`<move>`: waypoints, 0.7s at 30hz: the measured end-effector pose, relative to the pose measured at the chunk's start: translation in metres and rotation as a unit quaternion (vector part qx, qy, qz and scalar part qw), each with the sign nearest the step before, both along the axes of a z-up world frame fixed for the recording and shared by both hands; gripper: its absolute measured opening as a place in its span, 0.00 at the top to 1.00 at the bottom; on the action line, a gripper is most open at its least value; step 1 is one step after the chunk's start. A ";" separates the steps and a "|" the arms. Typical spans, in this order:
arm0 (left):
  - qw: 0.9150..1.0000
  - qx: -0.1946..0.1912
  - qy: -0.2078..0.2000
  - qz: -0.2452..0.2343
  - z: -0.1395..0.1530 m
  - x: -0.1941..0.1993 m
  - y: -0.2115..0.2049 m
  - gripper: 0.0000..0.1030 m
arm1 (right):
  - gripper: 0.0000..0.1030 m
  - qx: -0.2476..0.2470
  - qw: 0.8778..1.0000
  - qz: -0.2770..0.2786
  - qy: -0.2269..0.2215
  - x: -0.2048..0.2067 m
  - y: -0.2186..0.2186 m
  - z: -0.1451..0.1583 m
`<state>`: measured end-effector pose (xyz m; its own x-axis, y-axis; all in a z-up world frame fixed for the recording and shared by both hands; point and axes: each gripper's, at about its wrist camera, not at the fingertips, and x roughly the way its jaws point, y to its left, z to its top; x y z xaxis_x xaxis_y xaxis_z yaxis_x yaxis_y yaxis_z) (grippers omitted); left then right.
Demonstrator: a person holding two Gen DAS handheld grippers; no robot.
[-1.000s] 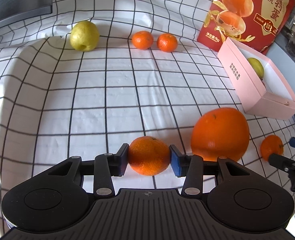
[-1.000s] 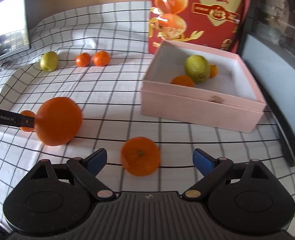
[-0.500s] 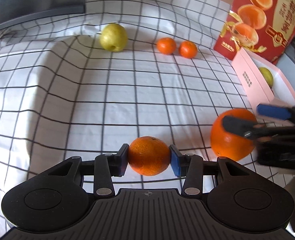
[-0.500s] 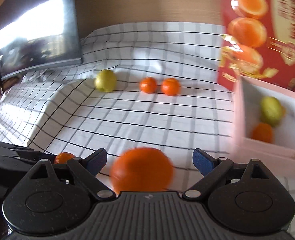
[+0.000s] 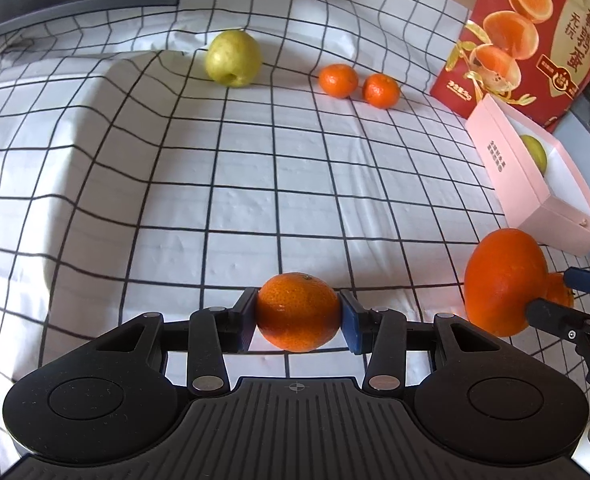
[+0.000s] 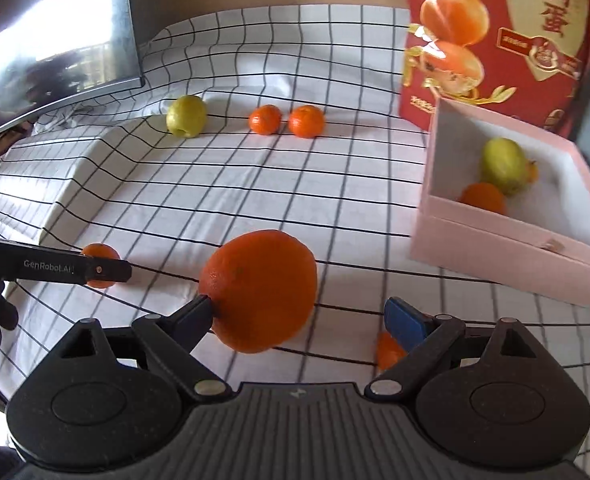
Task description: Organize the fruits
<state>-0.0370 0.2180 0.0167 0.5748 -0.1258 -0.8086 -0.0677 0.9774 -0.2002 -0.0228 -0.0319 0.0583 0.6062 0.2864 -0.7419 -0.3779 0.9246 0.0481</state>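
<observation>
Right now we have our left tongs (image 5: 298, 313) clenched on a small mandarin (image 5: 297, 311), round and bright orange with a dimpled peel, its stem dimple up; both blue pads press its sides just above the checked cloth (image 5: 255, 184).

Our right tongs (image 6: 303, 316) stand wide and unclenched around a big orange (image 6: 259, 290), deep orange and slightly lopsided. The left pad touches its skin; the right pad is clear of it.

Another mandarin (image 6: 389, 350) lies half hidden under our right finger, and it sits close behind the big orange.

Far across the cloth sit a yellow-green pear (image 5: 234, 58) and two small mandarins (image 5: 338, 80) side by side.

To the right stands the open pink box (image 6: 507, 256), holding a green pear (image 6: 503, 166) and at least one orange fruit. Behind it leans a red printed bag (image 6: 507, 36). A dark monitor (image 6: 51, 40) stands at far left.
</observation>
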 end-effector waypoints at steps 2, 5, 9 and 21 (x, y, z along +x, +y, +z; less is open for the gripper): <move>1.000 0.002 0.000 -0.004 0.000 0.002 -0.001 0.54 | 0.10 0.005 1.000 -0.004 0.002 0.001 -0.001 0.000; 1.000 0.003 0.000 -0.007 0.000 0.005 -0.004 0.54 | 0.11 0.008 1.000 -0.004 0.000 0.002 0.003 0.000; 1.000 -0.001 0.002 -0.011 0.000 0.004 -0.005 0.54 | 0.11 0.012 1.000 0.006 0.008 0.005 0.013 -0.004; 1.000 -0.012 -0.007 0.011 -0.001 -0.035 -0.002 0.54 | 0.10 -0.027 0.999 0.042 0.011 0.018 0.056 -0.031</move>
<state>-0.0719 0.2163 0.0153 0.5887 -0.1327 -0.7974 -0.0855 0.9707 -0.2247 -0.0050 0.0241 0.0275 0.5652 0.2940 -0.7708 -0.4536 0.8912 0.0073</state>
